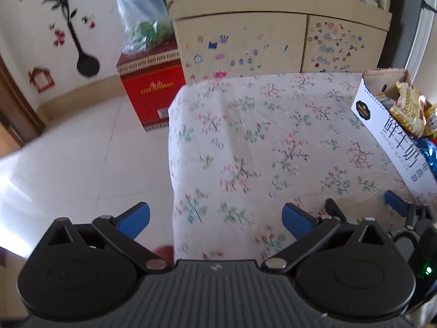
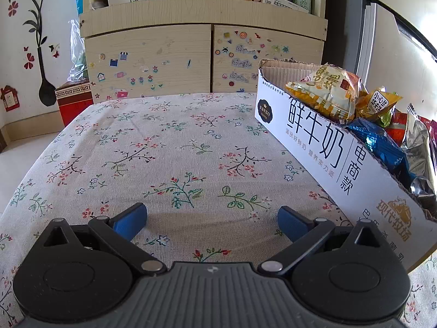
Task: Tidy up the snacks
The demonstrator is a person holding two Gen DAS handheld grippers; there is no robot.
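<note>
— On the right edge of the surface point(image 2: 169, 147), what holds the snacks?
— A long white corrugated milk carton point(image 2: 314, 125) with a torn rim, packed with crinkly snack packets point(image 2: 327, 93): yellow on top, shiny blue foil and silver below.
— And the cloth?
— Woven, floral, lying flat, bare beside the box.
— The grippers?
— The left gripper point(image 1: 215, 218) and the right gripper point(image 2: 211, 218) are both spread wide, blue pads empty. A stickered wooden cabinet point(image 2: 174, 60) stands behind and a red box point(image 1: 153, 95) sits on the floor.
</note>
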